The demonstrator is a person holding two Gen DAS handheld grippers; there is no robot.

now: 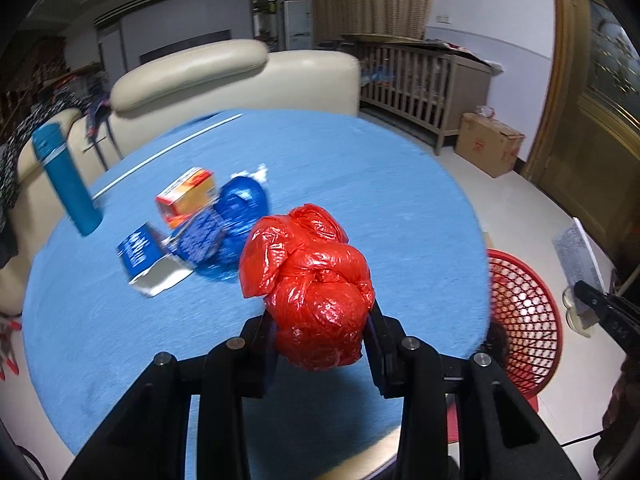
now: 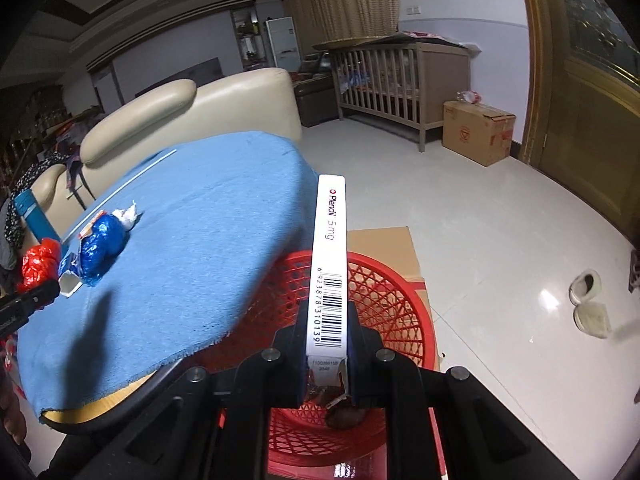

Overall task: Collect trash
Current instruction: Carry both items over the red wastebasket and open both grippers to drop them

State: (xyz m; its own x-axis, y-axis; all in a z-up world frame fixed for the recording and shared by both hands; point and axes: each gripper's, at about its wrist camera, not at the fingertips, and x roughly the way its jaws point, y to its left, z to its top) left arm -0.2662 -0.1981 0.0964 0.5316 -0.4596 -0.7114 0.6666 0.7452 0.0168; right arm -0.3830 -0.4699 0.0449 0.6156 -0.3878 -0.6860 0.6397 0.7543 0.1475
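Observation:
My left gripper (image 1: pixel 322 322) is shut on a crumpled red plastic bag (image 1: pixel 310 284) and holds it above the blue-covered round table (image 1: pixel 360 184). The red bag also shows in the right wrist view (image 2: pixel 40 264). My right gripper (image 2: pixel 326 334) is shut on a white medicine box (image 2: pixel 329 264) and holds it upright over the red mesh basket (image 2: pixel 384 292), which stands on the floor by the table's edge (image 1: pixel 524 308). On the table lie an orange box (image 1: pixel 186 196), a blue-white carton (image 1: pixel 146 260) and a blue plastic bag (image 1: pixel 236 216).
A tall teal bottle (image 1: pixel 66 182) stands at the table's left, a white rod (image 1: pixel 164 152) behind it. A cream sofa (image 1: pixel 224 76) is behind the table. A crib (image 2: pixel 396 80), cardboard boxes (image 2: pixel 478 132) and slippers (image 2: pixel 588 300) are on the tiled floor.

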